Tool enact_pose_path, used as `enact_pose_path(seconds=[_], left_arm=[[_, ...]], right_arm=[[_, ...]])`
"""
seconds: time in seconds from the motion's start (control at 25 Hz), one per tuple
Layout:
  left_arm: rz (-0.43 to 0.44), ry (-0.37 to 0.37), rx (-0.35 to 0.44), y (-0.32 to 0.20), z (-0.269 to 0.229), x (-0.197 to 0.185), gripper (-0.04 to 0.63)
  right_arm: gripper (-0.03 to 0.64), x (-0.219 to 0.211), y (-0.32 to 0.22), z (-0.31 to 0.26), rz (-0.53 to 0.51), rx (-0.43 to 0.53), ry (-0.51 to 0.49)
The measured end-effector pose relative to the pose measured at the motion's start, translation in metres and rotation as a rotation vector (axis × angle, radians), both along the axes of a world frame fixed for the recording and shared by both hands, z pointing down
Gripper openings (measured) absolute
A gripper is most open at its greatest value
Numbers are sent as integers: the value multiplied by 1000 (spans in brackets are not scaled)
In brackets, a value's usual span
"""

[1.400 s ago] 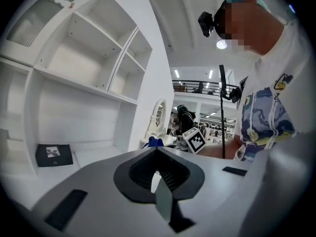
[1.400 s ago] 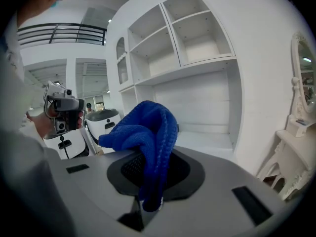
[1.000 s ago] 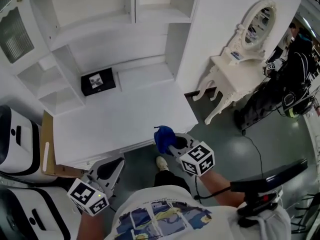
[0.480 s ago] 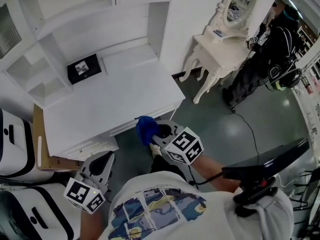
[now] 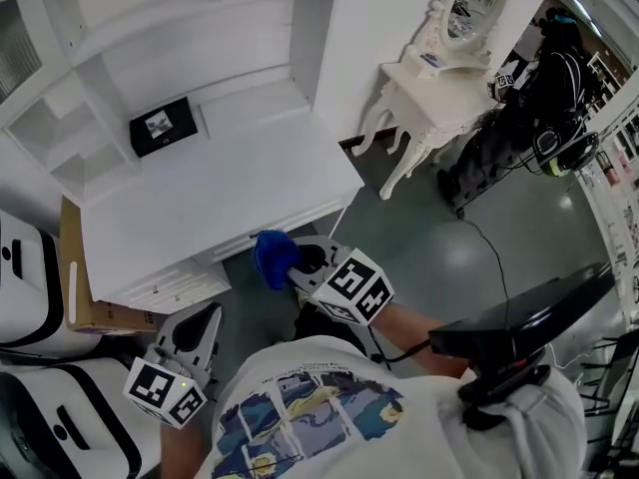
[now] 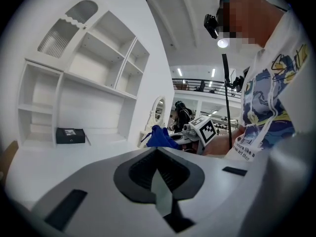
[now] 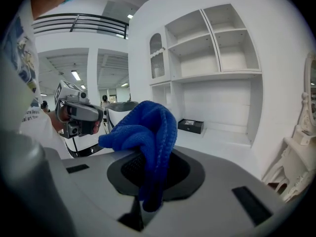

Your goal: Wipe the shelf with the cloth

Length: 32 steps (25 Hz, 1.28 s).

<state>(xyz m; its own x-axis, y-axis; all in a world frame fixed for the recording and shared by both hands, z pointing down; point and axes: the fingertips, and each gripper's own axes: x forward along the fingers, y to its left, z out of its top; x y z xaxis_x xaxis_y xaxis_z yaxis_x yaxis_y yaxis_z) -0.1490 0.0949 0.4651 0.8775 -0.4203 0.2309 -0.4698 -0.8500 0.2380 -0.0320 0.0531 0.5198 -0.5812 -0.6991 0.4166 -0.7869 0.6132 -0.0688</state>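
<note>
My right gripper (image 5: 285,267) is shut on a bunched blue cloth (image 5: 270,256), held in the air just off the front edge of the white desk surface (image 5: 220,208). In the right gripper view the blue cloth (image 7: 147,132) sticks up out of the closed jaws. The white shelf unit (image 5: 150,28) rises behind the desk. My left gripper (image 5: 190,332) hangs low at the left near the desk's front corner, jaws shut with nothing in them. The left gripper view shows the cloth (image 6: 159,138) and the right gripper beyond.
A black box (image 5: 162,126) lies at the back of the desk under the shelves. A white dressing table with an oval mirror (image 5: 439,58) stands to the right. Cardboard (image 5: 68,287) and white-and-black machines (image 5: 30,297) sit at the left. A person stands far right.
The right gripper with the cloth has drifted left and slightly down along the desk's front edge. The head view has shifted, so the desk sits higher and further left. The left gripper barely moved.
</note>
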Motion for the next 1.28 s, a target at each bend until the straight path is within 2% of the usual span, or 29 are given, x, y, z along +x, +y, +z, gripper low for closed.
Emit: enact_pose_path(seconds=[1.28], left_arm=[[-37, 2, -4, 23, 9, -21, 12]], right_arm=[[67, -28, 19, 0, -64, 16, 29]])
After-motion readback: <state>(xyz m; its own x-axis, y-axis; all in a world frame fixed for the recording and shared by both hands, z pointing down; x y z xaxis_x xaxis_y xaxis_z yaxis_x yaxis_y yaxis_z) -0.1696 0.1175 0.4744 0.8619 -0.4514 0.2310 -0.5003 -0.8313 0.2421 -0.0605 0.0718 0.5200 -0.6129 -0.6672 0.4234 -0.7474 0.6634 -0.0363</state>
